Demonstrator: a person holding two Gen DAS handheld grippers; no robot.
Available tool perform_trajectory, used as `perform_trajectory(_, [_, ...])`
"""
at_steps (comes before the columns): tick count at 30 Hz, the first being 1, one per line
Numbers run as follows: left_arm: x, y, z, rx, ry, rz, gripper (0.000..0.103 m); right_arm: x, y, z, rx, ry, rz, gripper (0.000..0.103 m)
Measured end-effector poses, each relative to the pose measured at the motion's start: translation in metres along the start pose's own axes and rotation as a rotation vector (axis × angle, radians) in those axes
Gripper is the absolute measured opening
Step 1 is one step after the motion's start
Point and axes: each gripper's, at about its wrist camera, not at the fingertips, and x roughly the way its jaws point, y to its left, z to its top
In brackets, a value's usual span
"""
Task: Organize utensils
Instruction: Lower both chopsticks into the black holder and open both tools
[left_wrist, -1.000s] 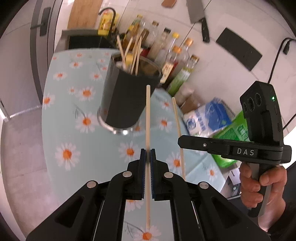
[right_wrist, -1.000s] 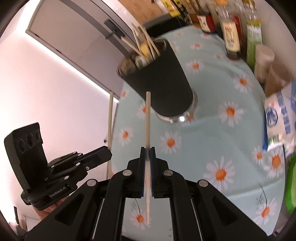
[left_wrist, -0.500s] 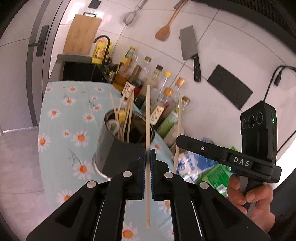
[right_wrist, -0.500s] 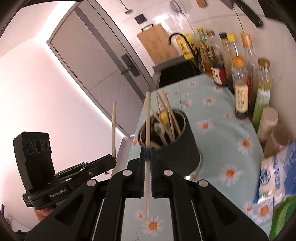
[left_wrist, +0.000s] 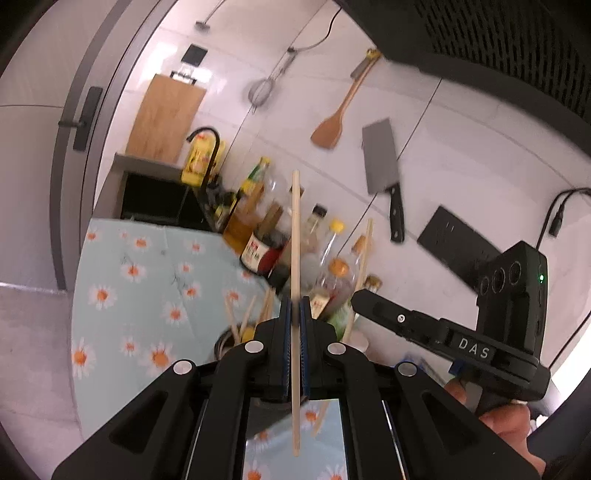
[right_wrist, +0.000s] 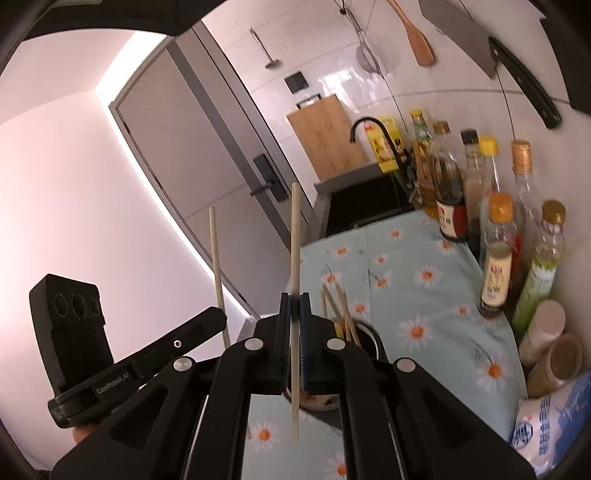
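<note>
While each gripper clamps one wooden chopstick, we see both sticks standing near upright. The left chopstick sits pinched between the blue pads of the left gripper, jaws closed on it, tip above, tail hanging below the jaws. The right chopstick is held the same way in the right gripper, also closed on it. Just below and ahead of both grippers we see the dark utensil holder, mostly hidden behind the fingers, more chopsticks poking out of it. It stands on the daisy-print tablecloth. Beyond the grippers, sauce bottles line the wall, with a cleaver and wooden spatula hanging above. Blurred frames.
</note>
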Motion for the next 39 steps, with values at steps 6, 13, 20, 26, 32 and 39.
perform_trajectory(6, [0.01,-0.001,0.015,0.024,-0.071,-0.019,0.003,0.007,0.004,0.02,-0.047,-0.063,-0.01,0.006])
perform_trajectory(13, [0.024,-0.001,0.018,0.072,-0.136,-0.011,0.004,0.012,0.002,0.033,-0.06,-0.122,-0.003,0.006])
perform_trajectory(20, [0.032,0.009,0.007,0.052,-0.159,-0.011,0.004,0.021,-0.006,0.028,-0.07,-0.125,-0.033,0.006])
perform_trajectory(26, [0.038,0.014,-0.005,0.049,-0.156,-0.012,0.004,0.036,-0.019,0.014,-0.053,-0.089,-0.072,0.006])
perform_trajectory(32, [0.048,0.015,-0.019,0.085,-0.133,0.036,0.004,0.043,-0.026,0.0,-0.023,-0.059,-0.066,0.006])
perform_trajectory(39, [0.044,0.013,-0.03,0.101,-0.088,0.039,0.004,0.038,-0.026,-0.009,0.009,-0.035,-0.069,0.025])
